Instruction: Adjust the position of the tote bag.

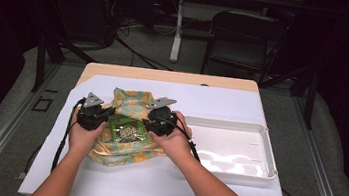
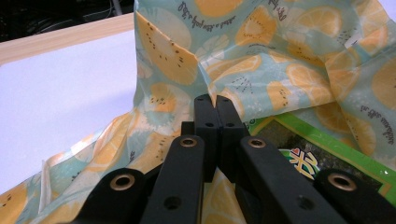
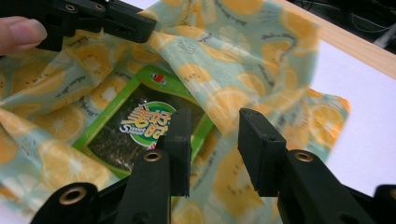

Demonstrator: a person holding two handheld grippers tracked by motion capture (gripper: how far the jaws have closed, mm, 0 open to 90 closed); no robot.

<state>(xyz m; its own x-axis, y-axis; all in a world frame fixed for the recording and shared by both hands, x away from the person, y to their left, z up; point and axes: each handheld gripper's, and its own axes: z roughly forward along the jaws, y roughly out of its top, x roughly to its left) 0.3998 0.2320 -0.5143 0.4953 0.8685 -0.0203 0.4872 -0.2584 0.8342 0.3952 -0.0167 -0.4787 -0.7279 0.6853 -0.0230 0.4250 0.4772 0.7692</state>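
High view: both hands at a citrus-print cloth (image 1: 126, 122) on the white sheet, w/ a white tray (image 1: 237, 148) just right of the cloth. A green snack packet (image 1: 127, 131) lies mid-cloth, between the grippers. Left gripper view adds what the high view can't: left gripper (image 2: 215, 105) pinched shut on a raised cloth fold (packet just beside it). Right gripper view: right gripper (image 3: 215, 135) w/ jaws apart, nothing gripped, poised over packet and cloth.

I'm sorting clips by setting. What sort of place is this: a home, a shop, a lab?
Most likely a lab or recording studio: a small table under a white sheet, dark metal framing around it, loose cables on the floor, and a folding chair in an otherwise dim room.
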